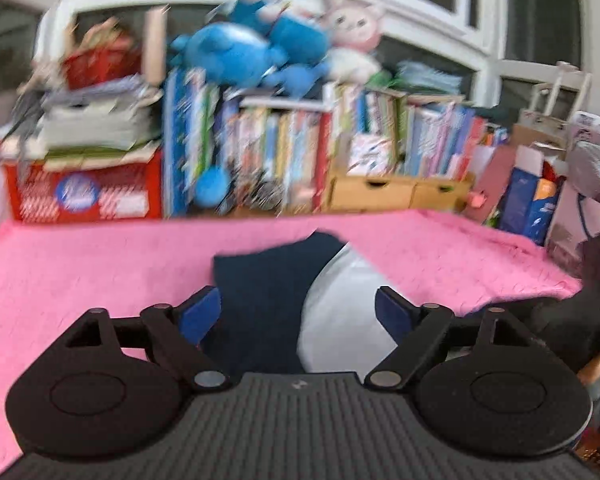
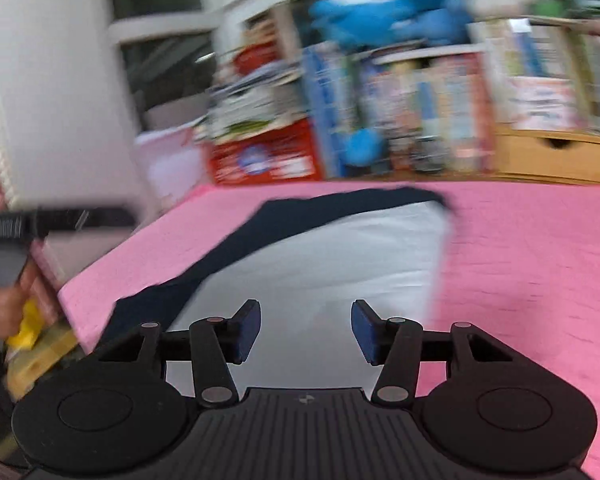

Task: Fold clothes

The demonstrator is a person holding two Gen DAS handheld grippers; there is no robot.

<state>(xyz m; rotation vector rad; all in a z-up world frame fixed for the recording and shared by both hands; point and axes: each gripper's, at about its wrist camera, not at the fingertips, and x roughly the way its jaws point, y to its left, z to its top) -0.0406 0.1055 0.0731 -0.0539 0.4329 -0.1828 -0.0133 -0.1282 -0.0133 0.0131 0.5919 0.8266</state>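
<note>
A navy and white garment (image 1: 284, 300) lies partly folded on the pink blanket (image 1: 80, 272). My left gripper (image 1: 298, 312) is open and empty, just above the garment's near end, with the navy part to its left and the white part to its right. In the right wrist view the same garment (image 2: 320, 256) lies ahead, white panel in the middle, navy strip along its left and far edge. My right gripper (image 2: 306, 332) is open and empty over the white panel's near edge. Both views are motion-blurred.
A bookshelf (image 1: 300, 148) with blue and pink plush toys (image 1: 260, 48), a red box (image 1: 84, 192) and wooden drawers (image 1: 400, 192) stands behind the blanket. A dark object (image 1: 580, 304) sits at the blanket's right edge. The blanket (image 2: 540, 264) drops off at its left edge (image 2: 72, 304).
</note>
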